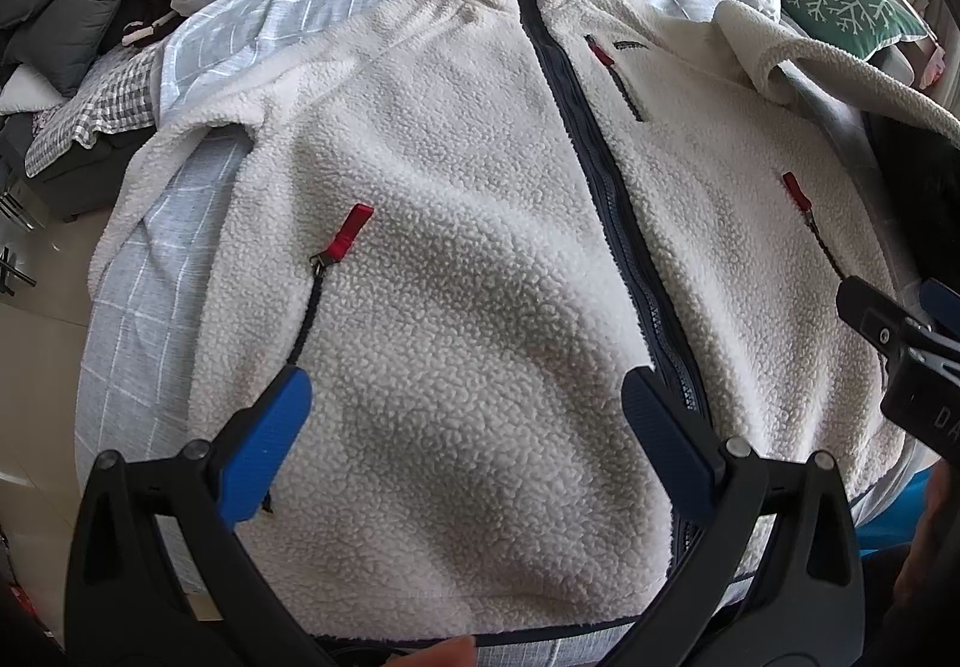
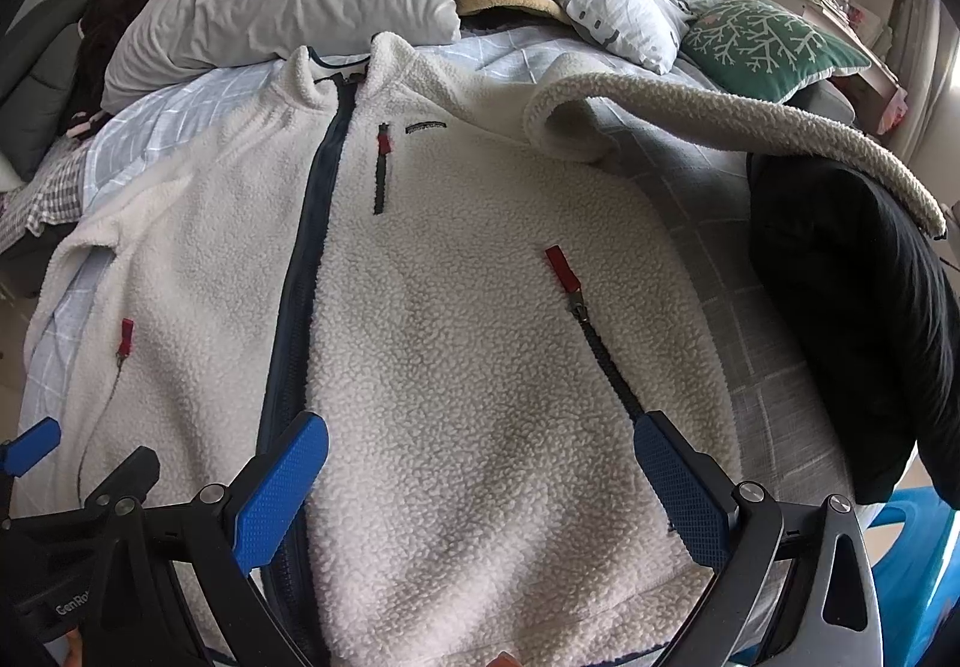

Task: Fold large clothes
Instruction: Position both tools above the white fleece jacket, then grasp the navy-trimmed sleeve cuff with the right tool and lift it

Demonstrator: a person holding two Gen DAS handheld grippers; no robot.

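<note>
Fleece lies front-up and zipped across the bed, hem toward you, collar toward the pillows. Your left gripper hangs wide open over the panel beside the zip, gripping nothing; your right gripper is just as wide over the other panel, also empty, one finger near the pocket zip.

The risk, as I judge it: pile this thick is springy, so a shallow pinch may catch only the top layer and the back will drag or bunch when you lift. A finger could also snag a red pull.

One sleeve is draped up over something dark at the bed's edge; fold before freeing it and it may end up trapped askew.

Both grippers sit low near the hem, side by side, pointing toward the collar.
</note>
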